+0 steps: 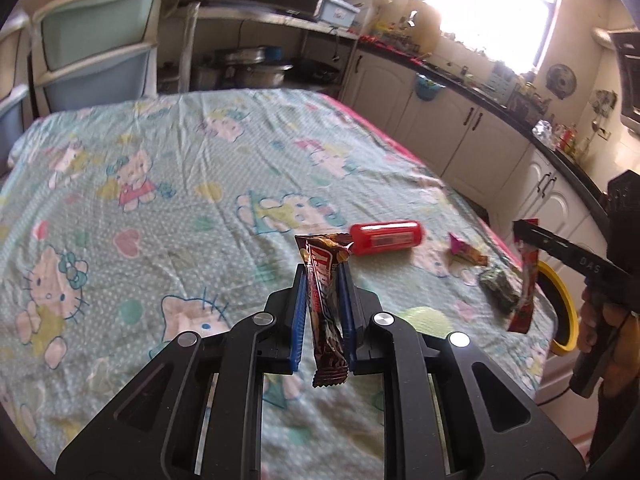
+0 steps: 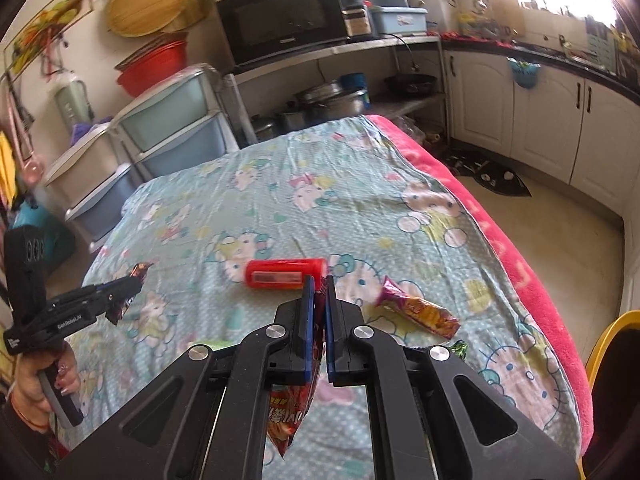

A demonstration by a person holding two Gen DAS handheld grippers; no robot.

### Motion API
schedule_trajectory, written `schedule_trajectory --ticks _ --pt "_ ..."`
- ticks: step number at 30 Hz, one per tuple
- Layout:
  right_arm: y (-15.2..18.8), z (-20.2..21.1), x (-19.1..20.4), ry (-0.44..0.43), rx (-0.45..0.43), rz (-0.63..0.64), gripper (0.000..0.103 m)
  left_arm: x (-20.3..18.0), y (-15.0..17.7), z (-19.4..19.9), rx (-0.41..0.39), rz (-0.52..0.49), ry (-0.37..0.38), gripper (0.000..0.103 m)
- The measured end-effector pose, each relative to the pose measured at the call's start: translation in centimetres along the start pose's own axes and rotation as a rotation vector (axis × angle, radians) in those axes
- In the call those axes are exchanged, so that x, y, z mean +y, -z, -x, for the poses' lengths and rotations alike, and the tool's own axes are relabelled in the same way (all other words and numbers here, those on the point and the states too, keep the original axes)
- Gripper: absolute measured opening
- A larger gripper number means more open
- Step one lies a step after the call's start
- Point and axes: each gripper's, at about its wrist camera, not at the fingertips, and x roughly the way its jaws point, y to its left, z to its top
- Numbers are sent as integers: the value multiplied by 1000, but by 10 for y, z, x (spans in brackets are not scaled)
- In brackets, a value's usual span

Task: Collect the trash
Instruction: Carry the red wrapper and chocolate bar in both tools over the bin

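My left gripper (image 1: 323, 270) is shut on a brown chocolate bar wrapper (image 1: 326, 312) and holds it above the Hello Kitty tablecloth (image 1: 160, 184); it also shows in the right wrist view (image 2: 124, 292). My right gripper (image 2: 319, 280) is shut on a red snack packet (image 2: 294, 412) that hangs below it; this packet shows in the left wrist view (image 1: 526, 292). A red bottle (image 1: 386, 237) (image 2: 286, 274), a pink-and-orange wrapper (image 1: 466, 254) (image 2: 420, 312) and a dark green wrapper (image 1: 498, 286) lie on the cloth.
A yellow-rimmed bin (image 1: 562, 308) (image 2: 608, 340) stands past the table's right edge. Plastic drawers (image 2: 172, 128), a microwave (image 2: 280, 20) on a shelf and white kitchen cabinets (image 2: 540, 116) surround the table. A pink cloth edge (image 2: 500, 252) runs along the right side.
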Motion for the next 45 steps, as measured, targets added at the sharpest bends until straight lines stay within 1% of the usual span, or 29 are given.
schedule_trajectory --ticks 7,14,24,35,45 --pt "-2 35 11 -11 -56 38 5 -40 -5 14 -23 -70 55 10" --pt "-5 74 4 16 -121 47 5 -85 -12 13 -42 -136 120 10" --pt "-4 118 -29 98 -195 11 5 -150 -19 -2 -40 -211 213 10" --pt "3 162 -83 207 -270 -62 5 -227 -29 -17 -42 -322 303 10" --pt "14 195 -131 311 -316 -138 5 -293 -27 -38 -16 -402 391 10"
